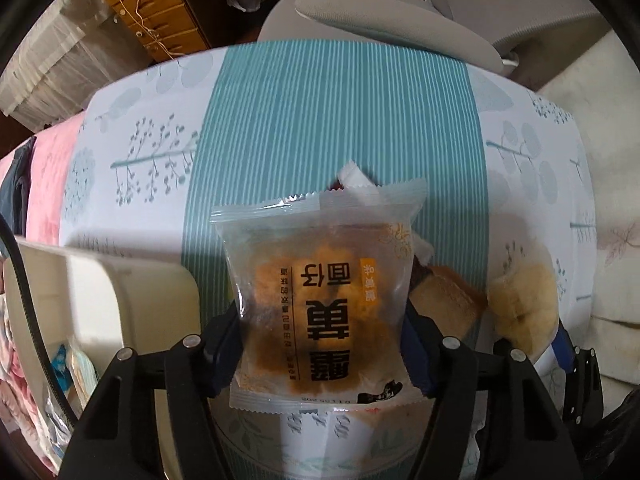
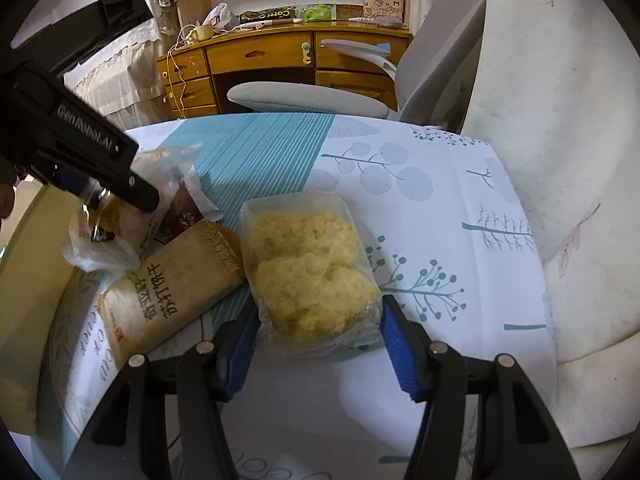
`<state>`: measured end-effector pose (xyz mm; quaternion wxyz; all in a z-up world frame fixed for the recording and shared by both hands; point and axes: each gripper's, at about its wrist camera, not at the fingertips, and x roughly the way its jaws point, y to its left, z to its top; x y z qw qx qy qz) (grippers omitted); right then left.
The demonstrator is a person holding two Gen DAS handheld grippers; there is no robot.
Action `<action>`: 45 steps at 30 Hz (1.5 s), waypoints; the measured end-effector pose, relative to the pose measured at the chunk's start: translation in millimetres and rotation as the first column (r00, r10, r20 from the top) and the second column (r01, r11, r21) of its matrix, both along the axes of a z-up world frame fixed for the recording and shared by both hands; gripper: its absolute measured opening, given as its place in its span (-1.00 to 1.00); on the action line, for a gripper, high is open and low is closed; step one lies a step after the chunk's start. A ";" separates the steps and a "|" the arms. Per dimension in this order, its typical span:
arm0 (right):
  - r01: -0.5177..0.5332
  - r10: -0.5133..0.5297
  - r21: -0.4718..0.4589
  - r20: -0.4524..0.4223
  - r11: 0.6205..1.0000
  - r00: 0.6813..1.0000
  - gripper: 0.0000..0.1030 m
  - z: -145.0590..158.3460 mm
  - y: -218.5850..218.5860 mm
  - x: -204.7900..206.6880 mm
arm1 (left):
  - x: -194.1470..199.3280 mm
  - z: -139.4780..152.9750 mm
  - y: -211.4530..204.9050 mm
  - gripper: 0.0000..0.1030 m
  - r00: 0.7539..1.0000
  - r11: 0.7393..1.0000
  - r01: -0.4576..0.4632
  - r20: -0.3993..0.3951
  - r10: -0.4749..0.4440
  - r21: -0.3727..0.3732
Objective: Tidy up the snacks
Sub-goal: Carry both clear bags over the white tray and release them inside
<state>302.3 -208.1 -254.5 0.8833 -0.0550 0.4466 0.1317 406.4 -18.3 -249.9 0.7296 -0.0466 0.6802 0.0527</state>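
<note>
Meanwhile, left gripper (image 1: 320, 320) jaws clamp bread packet (image 1: 320, 300); right gripper (image 2: 318, 344) jaws flank crumbly cake pack (image 2: 312, 272), contact unclear. Brown packet (image 2: 176, 292) beside them unsorted; bin (image 1: 100, 280) mostly unfilled.

A cloth (image 2: 420, 200) with blue stripes and little trees covers the bench. Behind it stands a grey chair (image 2: 312, 100) with a tall back. Past the chair is a wooden desk (image 2: 260, 56) with drawers, and small things crowd its top. A white cord (image 2: 176, 76) hangs down the drawers. White lace curtains (image 2: 116, 80) hang at the left. A pink blanket (image 1: 52, 168) lies at the left edge. A pale cushion (image 2: 560, 160) with faint leaves fills the right side.
</note>
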 end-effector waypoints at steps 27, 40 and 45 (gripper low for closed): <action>0.053 -0.057 0.106 0.029 0.993 0.998 0.14 88.5 0.7 -87.3 | -152.7 99.8 -17.4 0.31 0.991 0.979 0.135 0.022 -0.133 -0.153; 0.058 -0.061 0.108 0.030 0.993 0.998 0.14 117.4 54.8 -143.8 | -222.3 135.9 30.9 0.32 0.978 0.953 0.204 0.082 -0.190 -0.224; 0.071 -0.074 0.152 0.014 0.986 0.997 0.14 125.7 85.1 -163.9 | -244.9 146.4 64.1 0.32 0.971 0.942 0.234 0.109 -0.214 -0.242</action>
